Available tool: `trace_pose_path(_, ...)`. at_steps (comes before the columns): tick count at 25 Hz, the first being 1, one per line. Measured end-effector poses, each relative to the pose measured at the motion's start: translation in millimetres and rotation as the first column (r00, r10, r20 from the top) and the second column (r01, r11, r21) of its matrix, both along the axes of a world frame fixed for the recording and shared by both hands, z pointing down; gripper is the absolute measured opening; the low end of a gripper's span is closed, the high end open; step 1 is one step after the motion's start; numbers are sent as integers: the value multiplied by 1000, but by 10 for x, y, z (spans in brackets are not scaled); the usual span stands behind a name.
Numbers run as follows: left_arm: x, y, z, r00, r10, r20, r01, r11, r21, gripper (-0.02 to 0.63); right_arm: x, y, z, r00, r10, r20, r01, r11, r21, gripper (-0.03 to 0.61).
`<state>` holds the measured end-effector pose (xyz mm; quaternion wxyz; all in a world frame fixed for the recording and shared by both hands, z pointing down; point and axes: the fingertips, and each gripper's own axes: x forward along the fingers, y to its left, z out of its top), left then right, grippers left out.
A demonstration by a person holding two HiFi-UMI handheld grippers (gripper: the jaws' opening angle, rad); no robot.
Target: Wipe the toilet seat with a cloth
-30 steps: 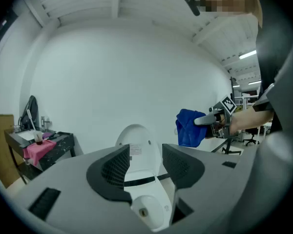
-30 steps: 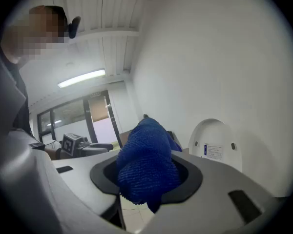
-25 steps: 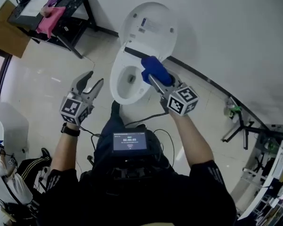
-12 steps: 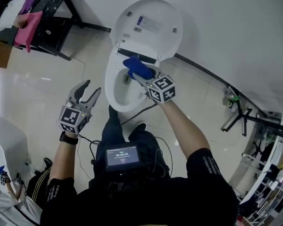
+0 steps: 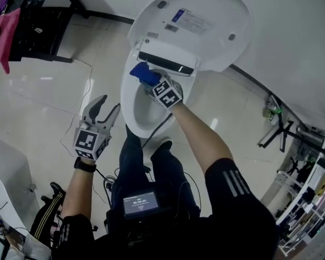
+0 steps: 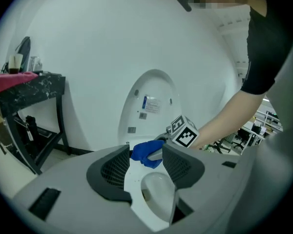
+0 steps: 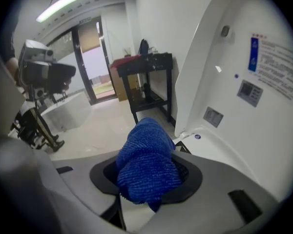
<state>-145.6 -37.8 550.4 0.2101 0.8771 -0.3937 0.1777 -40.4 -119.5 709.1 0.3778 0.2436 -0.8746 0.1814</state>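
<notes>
**Pale floor [image 5: 38, 102]: cloth [image 5: 142, 73] at rear of toilet seat [image 5: 128, 99]**

Right gripper [image 5: 150, 80] is clamped on the bunched blue cloth at the seat's back rim, just below the raised lid [image 5: 206, 26]. Left gripper [image 5: 108, 105] hangs beside the bowl, jaws apart, empty.

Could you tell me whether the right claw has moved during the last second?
Yes: the right claw carried the blue cloth leftward along the toilet's hinge bar.

Lab-like test room — freestanding toilet [image 5: 206, 15], glossy tiled floor [image 5: 43, 107], black table [image 5: 38, 28], storage shelves [image 5: 309, 199]
</notes>
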Motion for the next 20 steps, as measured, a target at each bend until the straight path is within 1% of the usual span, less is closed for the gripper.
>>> trace_pose_path(1,-3,-40,111,1000,1,2,-1,1000,-7,216,-45,-30,224,998,-36,-47,36,999,5,178)
trace_pose_path(3,-25,-115,302,1000,-1,6,1,1000,-17,216,-111,-98,636,982,-116,-152,120,993,18,178)
trace_pose_path(6,-78,-217,521,1000,-24,-1,24,999,-37,216,-180,-185,1130,940,-213,-267,226,974,17,178)
trace_pose_path(9,-113,-309,621,999,-38,-14,38,998,-44,216,-198,-225,1484,894,-271,-358,297,955,19,179)
trace_pose_path(11,-161,-357,631,998,-57,-24,56,997,-51,216,-231,-205,1613,877,-286,-386,321,947,27,179)
trace_pose_path(15,-234,-372,680,999,-39,-16,38,998,-41,216,-271,-90,1698,854,-337,-397,381,924,36,181)
trace_pose_path(17,-240,-362,656,999,-48,-25,47,998,-49,216,-249,56,1730,845,-370,-385,406,914,12,179)
trace_pose_path(20,-196,-322,601,998,-47,-36,45,997,-56,216,-140,415,1828,826,-427,-368,439,897,-56,179)
